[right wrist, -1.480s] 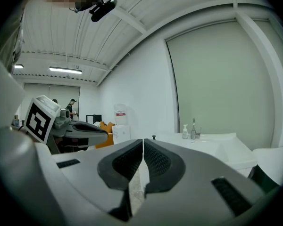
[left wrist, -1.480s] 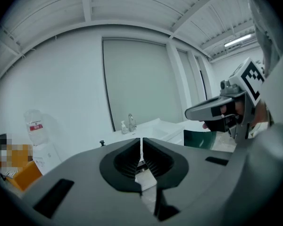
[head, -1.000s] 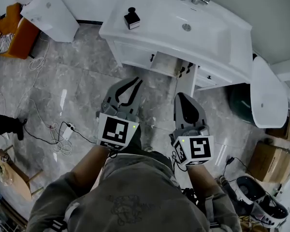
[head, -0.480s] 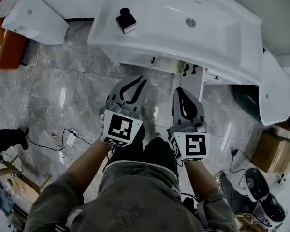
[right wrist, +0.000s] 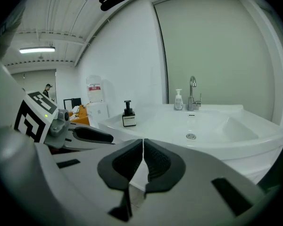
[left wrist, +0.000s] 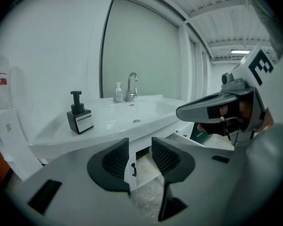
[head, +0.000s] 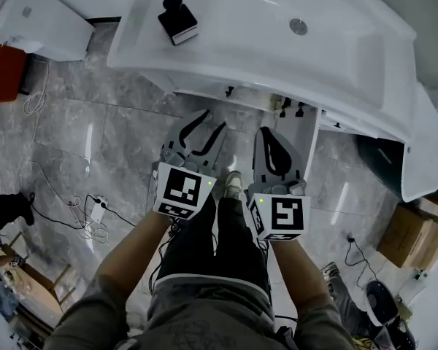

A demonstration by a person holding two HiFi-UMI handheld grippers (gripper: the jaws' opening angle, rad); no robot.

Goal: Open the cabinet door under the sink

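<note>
The white sink cabinet [head: 204, 86] runs across the top of the head view, with small black handles [head: 230, 91] under the basin rim. One door [head: 304, 138] stands ajar below the basin. My left gripper [head: 206, 125] hangs in front of the cabinet, short of it, and its jaws are opening with nothing between them. In the left gripper view, a door's black handle [left wrist: 133, 169] and the dark opening beside it show through the gap of the left gripper [left wrist: 140, 160]. My right gripper [head: 272, 131] is shut and empty, just in front of the ajar door. The right gripper [right wrist: 143, 160] faces the basin.
A black soap dispenser [head: 177, 19] stands on the basin's left rim, a drain [head: 298, 26] in the bowl, and a tap [right wrist: 192, 94] with a small bottle behind. A white toilet [head: 422, 148] is at right, a white box [head: 36, 22] at upper left. Cables and a power strip [head: 96, 208] lie on the floor.
Both grippers have sunk lower and come nearer the cabinet front. The left jaws have gone from shut to open. The right jaws stay shut.
</note>
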